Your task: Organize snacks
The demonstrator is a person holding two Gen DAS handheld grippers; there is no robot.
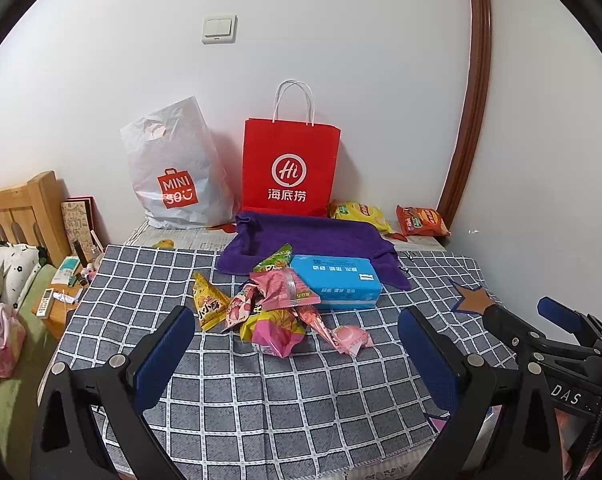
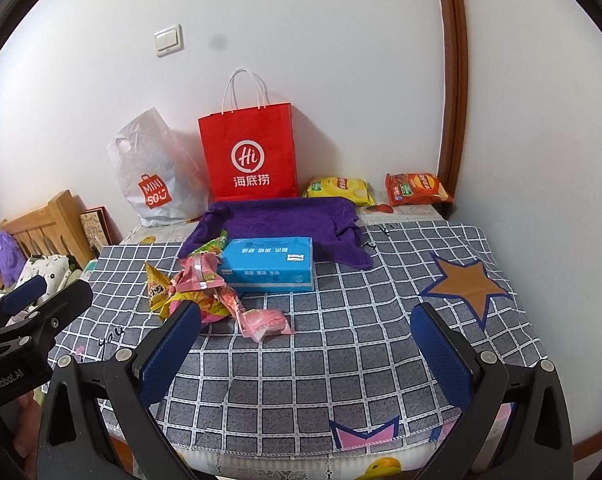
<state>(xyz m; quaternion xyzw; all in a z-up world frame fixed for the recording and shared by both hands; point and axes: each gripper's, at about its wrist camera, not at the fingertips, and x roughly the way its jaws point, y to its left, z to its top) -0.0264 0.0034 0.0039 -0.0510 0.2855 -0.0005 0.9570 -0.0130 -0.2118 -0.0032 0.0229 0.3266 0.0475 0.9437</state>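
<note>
Both tongs hover over the checked cloth (image 1: 285,396), holding nothing: the left gripper (image 1: 297,350) has its jaws wide apart, the right gripper (image 2: 307,344) likewise. The heap of snack packets (image 1: 267,306) lies at the left gripper's 12 o'clock, touching the blue tissue pack (image 1: 337,282) at its 1 o'clock; a red paper bag (image 1: 291,166) stands beyond against the wall
</note>
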